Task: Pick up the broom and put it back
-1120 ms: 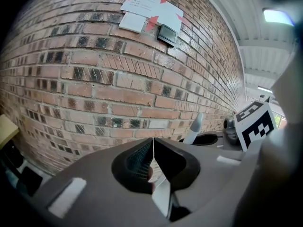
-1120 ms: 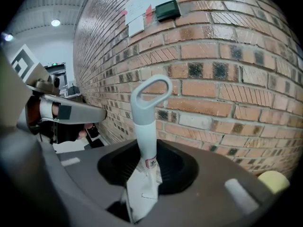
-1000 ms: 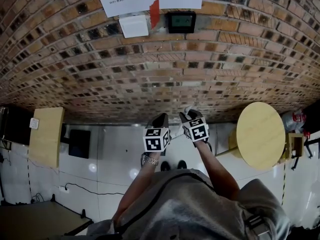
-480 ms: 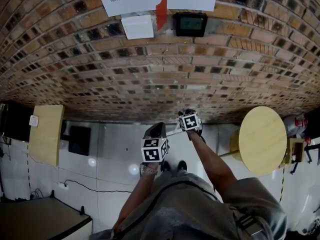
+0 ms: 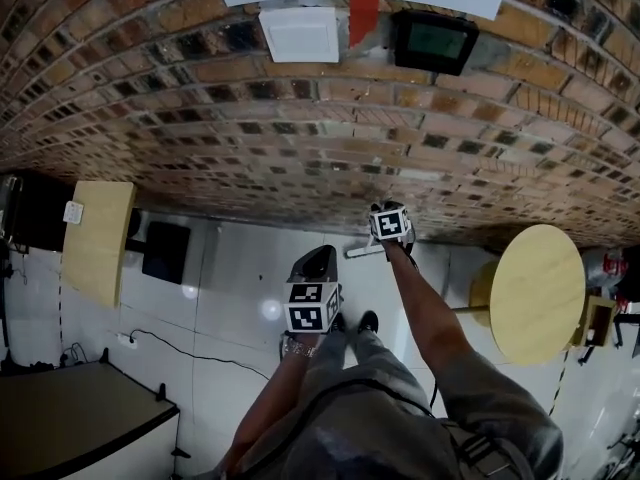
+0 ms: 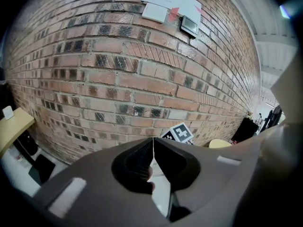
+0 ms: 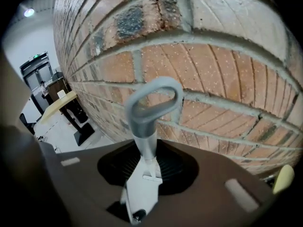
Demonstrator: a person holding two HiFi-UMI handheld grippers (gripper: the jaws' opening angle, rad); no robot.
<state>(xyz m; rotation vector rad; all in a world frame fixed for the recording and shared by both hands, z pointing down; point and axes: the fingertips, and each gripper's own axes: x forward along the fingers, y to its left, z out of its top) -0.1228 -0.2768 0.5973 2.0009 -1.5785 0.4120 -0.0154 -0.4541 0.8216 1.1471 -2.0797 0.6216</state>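
The broom's grey handle (image 7: 152,109), ending in a loop, sticks out between the jaws of my right gripper (image 7: 147,161), which is shut on it. The loop is close to the brick wall (image 7: 213,65). In the head view the right gripper (image 5: 390,224) is low at the foot of the wall, with a pale piece of the broom (image 5: 361,251) showing beside it; the rest of the broom is hidden. My left gripper (image 5: 317,262) hangs nearer to me over the white floor. Its jaws (image 6: 153,151) are shut with nothing between them, and the right gripper's marker cube (image 6: 180,132) shows just beyond.
A round yellow table (image 5: 537,293) stands at the right, and a rectangular yellow table (image 5: 97,238) with a black box (image 5: 165,251) at the left. A cable (image 5: 190,356) lies on the floor. A dark desk (image 5: 80,418) fills the lower left. My shoes (image 5: 355,323) are below.
My right gripper has sunk with the broom handle, down toward the foot of the wall. The left gripper has dropped a little. Both stay shut.
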